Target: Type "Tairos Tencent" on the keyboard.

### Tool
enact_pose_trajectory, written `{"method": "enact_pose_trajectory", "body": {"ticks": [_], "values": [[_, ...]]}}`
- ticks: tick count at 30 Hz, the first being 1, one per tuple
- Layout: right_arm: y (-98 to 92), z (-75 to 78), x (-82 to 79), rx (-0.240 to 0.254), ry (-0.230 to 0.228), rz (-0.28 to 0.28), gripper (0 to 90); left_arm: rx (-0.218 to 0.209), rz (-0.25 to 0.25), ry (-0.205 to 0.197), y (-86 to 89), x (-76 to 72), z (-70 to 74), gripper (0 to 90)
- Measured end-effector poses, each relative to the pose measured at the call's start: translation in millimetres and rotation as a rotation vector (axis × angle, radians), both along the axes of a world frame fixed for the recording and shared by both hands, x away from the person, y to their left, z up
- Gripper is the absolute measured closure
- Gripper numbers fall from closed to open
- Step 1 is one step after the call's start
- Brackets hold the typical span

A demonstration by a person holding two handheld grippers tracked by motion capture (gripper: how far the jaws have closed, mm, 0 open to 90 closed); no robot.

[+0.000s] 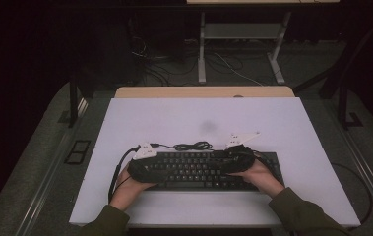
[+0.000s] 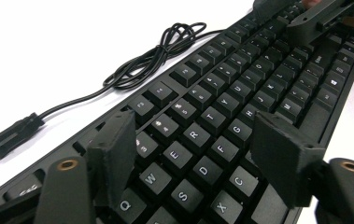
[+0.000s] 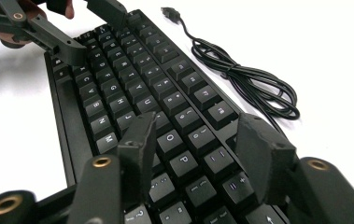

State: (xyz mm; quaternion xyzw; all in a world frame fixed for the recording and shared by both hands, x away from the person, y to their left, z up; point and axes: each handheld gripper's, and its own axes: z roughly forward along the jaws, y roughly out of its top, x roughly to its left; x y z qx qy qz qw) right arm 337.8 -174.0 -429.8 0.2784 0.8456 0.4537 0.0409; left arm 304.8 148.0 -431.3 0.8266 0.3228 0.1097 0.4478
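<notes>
**Two tools held low over one keyboard**

Two forearms in olive sleeves are brought in from the near edge of the table (image 1: 322,147), one on each side, and each hand is wrapped around its tool from below and behind. The left tool (image 1: 147,164) is laid over the keyboard's left end, the right tool (image 1: 233,160) over the keys right of centre; both are held low and nearly level, pointing inward toward each other. The keyboard (image 1: 199,169) lies flat on the white table, close to the near edge, long side across.

From above, the jaws themselves are lost in the dark mass of hands and keys — their state cannot be read there. The gripper views settle it. In the left gripper view, the left tool (image 2: 198,154) is seen with its jaws parted over the Q-to-C keys, one pad (image 2: 116,144) near the number row, the other toward the keyboard's near edge; nothing is clamped between them. In the right gripper view, the right tool (image 3: 202,154) is likewise seen half spread over the O and P keys, its pads just above the keycaps with nothing gripped.

The coiled black cable (image 2: 160,51) and its USB plug (image 3: 169,11) are shown clearly in the gripper views, lying on the table just behind the keyboard — from above they are only a thin dark loop.
</notes>
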Motion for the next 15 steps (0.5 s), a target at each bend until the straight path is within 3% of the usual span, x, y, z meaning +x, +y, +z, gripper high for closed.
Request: {"method": "enact_pose_trajectory", "body": {"ticks": [15], "values": [[15.5, -0.8, 5.6, -0.004, 0.023, 0.077, 72.7, 0.005, 0.063, -0.02, 11.9, -10.3, -0.8, 14.8]]}}
